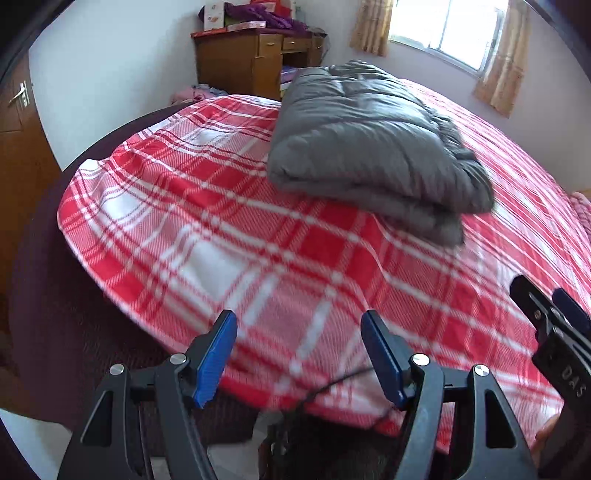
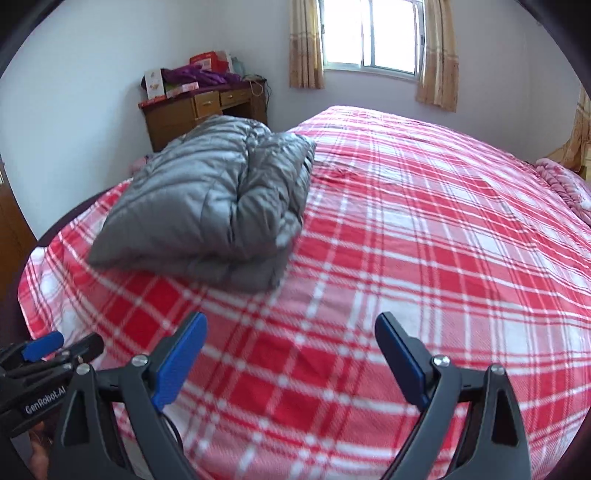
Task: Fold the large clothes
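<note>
left gripper (image 1: 299, 326): jaws spread, blue pads (image 1: 216, 360) apart with nothing between them, only the red-and-white plaid bed cover (image 1: 221, 236) showing in the gap. it touches nothing, hangs over the near edge of the bed.

right gripper (image 2: 291, 328): jaws spread wide, pads (image 2: 177, 365) clear of everything, plaid cover visible between them. empty too. no contact with the cover that i can see.

each gripper shows at the edge of the other's view, side by side and apart.

grey puffer jacket (image 2: 207, 206): folded into a thick stacked bundle, lying flat on the bed cover, well apart from both grippers. in the left wrist view it sits ahead and slightly right; in the right wrist view ahead and to the left. neither gripper is on it.

background: wooden desk (image 2: 177, 114) in the corner behind the jacket, window with curtains (image 2: 369, 33) on the far wall.
</note>
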